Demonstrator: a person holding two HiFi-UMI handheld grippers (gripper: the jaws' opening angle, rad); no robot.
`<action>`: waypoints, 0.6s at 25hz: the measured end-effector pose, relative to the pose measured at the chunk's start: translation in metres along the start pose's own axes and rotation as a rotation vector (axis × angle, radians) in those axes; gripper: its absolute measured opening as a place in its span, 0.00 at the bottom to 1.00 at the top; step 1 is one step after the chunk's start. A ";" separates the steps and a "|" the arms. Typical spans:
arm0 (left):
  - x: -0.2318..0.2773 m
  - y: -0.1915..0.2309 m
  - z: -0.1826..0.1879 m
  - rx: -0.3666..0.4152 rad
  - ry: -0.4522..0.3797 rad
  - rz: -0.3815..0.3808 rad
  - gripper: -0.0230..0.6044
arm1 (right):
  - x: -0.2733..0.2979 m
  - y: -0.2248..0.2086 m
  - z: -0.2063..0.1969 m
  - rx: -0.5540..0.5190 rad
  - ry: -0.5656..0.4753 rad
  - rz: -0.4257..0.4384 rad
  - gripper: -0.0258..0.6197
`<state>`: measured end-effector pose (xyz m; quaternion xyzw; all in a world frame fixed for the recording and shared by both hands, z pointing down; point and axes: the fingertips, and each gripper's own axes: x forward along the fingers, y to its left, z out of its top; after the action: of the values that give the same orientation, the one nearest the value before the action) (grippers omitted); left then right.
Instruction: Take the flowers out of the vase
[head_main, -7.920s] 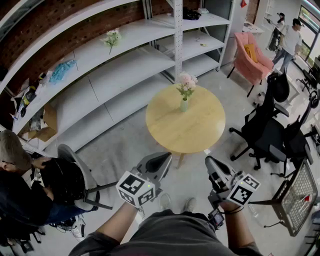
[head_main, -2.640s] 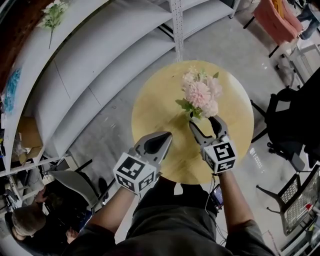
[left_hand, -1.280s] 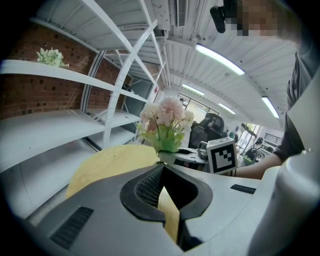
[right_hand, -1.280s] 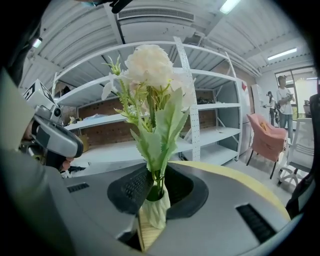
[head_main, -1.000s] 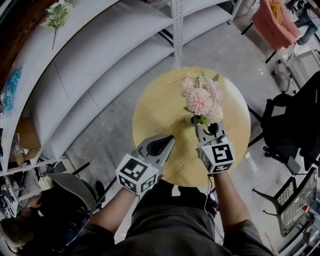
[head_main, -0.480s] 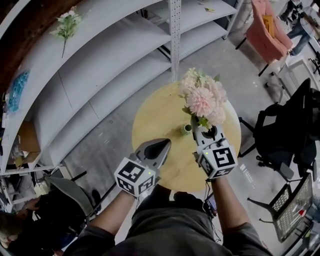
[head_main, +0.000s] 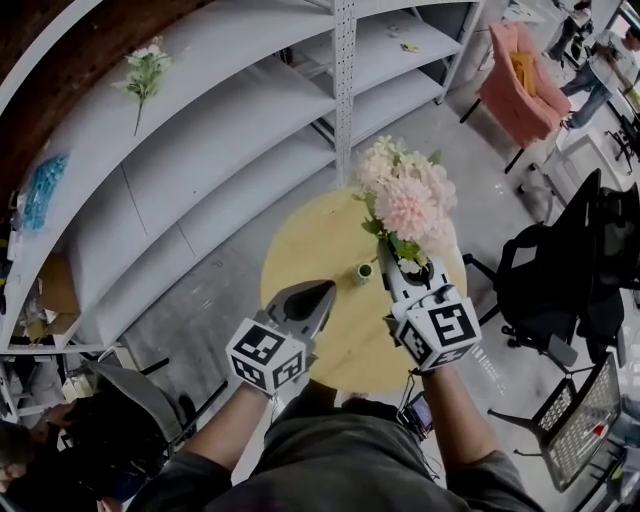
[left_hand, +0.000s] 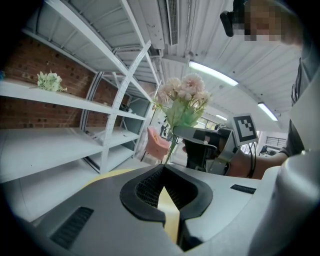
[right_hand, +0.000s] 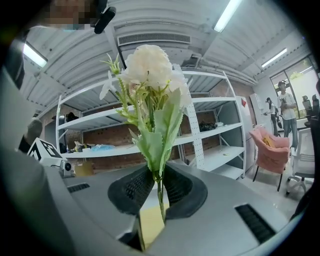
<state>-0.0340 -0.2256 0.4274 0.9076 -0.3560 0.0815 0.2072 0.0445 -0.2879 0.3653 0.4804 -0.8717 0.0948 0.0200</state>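
A bunch of pale pink flowers (head_main: 405, 195) is held up by its green stems in my right gripper (head_main: 398, 262), which is shut on them. The stems hang clear of the small green vase (head_main: 364, 272), which stands upright on the round yellow table (head_main: 310, 250) just left of that gripper. In the right gripper view the stem (right_hand: 160, 195) runs down between the pads of the right gripper (right_hand: 157, 175). My left gripper (head_main: 325, 290) is shut on nothing, left of the vase and above the table. The left gripper view shows its tips (left_hand: 162, 169) touching and the flowers (left_hand: 182, 100) beyond.
White metal shelves (head_main: 230, 130) curve behind the table, with a flower sprig (head_main: 145, 70) lying on one. A pink armchair (head_main: 525, 80) and black office chairs (head_main: 560, 270) stand to the right, a wire basket (head_main: 580, 420) is lower right, and a seated person (head_main: 60, 440) is lower left.
My right gripper has risen with the flowers, drawing their stems out of the vase, which stays on the table. The left gripper has also risen a little.
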 end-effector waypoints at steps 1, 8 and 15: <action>0.000 -0.001 0.002 0.002 -0.003 -0.001 0.05 | -0.002 0.003 0.004 -0.003 -0.002 0.004 0.13; 0.008 -0.009 0.015 0.021 -0.014 -0.016 0.05 | -0.011 0.007 0.011 -0.002 0.006 0.011 0.13; 0.011 -0.015 0.017 0.031 -0.010 -0.018 0.05 | -0.019 0.005 0.007 0.016 0.016 0.011 0.13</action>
<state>-0.0160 -0.2298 0.4109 0.9143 -0.3474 0.0804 0.1919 0.0513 -0.2707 0.3558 0.4748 -0.8734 0.1058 0.0223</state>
